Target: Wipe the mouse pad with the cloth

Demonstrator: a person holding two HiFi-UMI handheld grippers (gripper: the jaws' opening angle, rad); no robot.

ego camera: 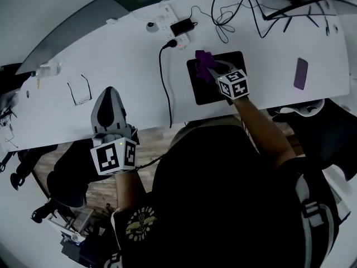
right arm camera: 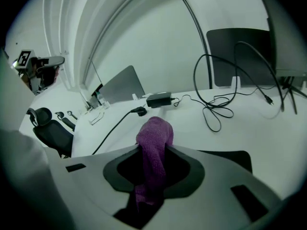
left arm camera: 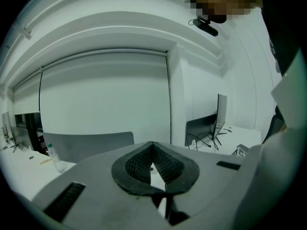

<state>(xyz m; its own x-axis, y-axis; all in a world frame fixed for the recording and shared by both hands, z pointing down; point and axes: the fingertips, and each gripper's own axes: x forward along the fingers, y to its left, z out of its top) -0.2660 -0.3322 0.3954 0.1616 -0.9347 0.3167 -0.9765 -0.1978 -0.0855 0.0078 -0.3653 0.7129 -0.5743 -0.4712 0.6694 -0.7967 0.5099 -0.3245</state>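
Observation:
A black mouse pad (ego camera: 220, 91) lies on the white desk (ego camera: 128, 66), right of centre near the front edge. My right gripper (ego camera: 212, 70) is over the pad's far left part, shut on a purple cloth (ego camera: 203, 63). In the right gripper view the cloth (right arm camera: 153, 145) hangs bunched between the jaws, with the pad (right arm camera: 233, 159) showing just beyond them. My left gripper (ego camera: 109, 94) rests at the desk's front edge far to the left, away from the pad. In its own view the left gripper (left arm camera: 152, 150) is shut on nothing and aims up at a wall.
A black cable (ego camera: 164, 88) runs across the desk left of the pad, from a power strip (ego camera: 166, 27) and black adapter (ego camera: 182, 25). Glasses (ego camera: 81, 91) lie at left. A purple phone (ego camera: 301, 73) lies right of the pad. Loose cables (ego camera: 251, 10) are behind it.

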